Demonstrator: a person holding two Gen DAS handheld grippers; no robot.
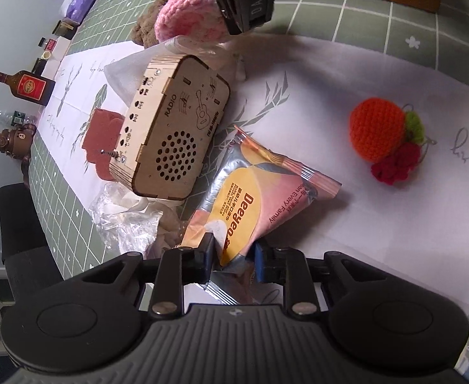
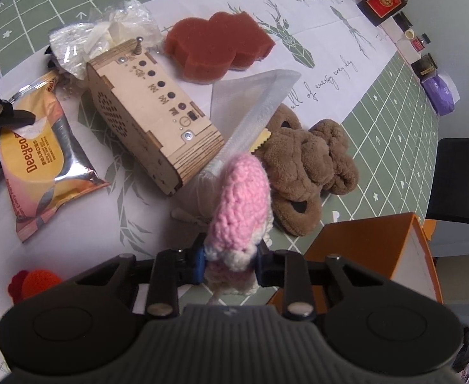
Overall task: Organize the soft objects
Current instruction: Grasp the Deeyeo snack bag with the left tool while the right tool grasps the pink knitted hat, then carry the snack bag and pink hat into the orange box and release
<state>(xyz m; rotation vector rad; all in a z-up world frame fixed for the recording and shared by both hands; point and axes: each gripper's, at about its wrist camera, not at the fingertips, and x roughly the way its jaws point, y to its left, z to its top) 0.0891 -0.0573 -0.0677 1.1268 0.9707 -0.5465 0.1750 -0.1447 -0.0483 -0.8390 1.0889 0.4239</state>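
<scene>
While your left tongs point(image 1: 232, 252) pinch the near end of the wipes packet point(image 1: 260, 192), that packet lies on the white runner point(image 1: 346, 73) of the surface, stretching away toward 12 o'clock in the left wrist view. Your right tongs point(image 2: 229, 264) are clamped on the pink crocheted toy point(image 2: 240, 204), which stands up between the pads. In the right wrist view, the brown plush slippers point(image 2: 308, 166) sit at 1 o'clock just beyond the toy, the wooden radio box point(image 2: 151, 118) at 11 o'clock, and the red sponge point(image 2: 218, 44) behind it. An orange box point(image 2: 378, 249) stands at 3 o'clock beside your right tongs. The orange crocheted fruit point(image 1: 381, 134) rests alone on the runner at 2 o'clock in the left wrist view, well apart from the packet.
</scene>
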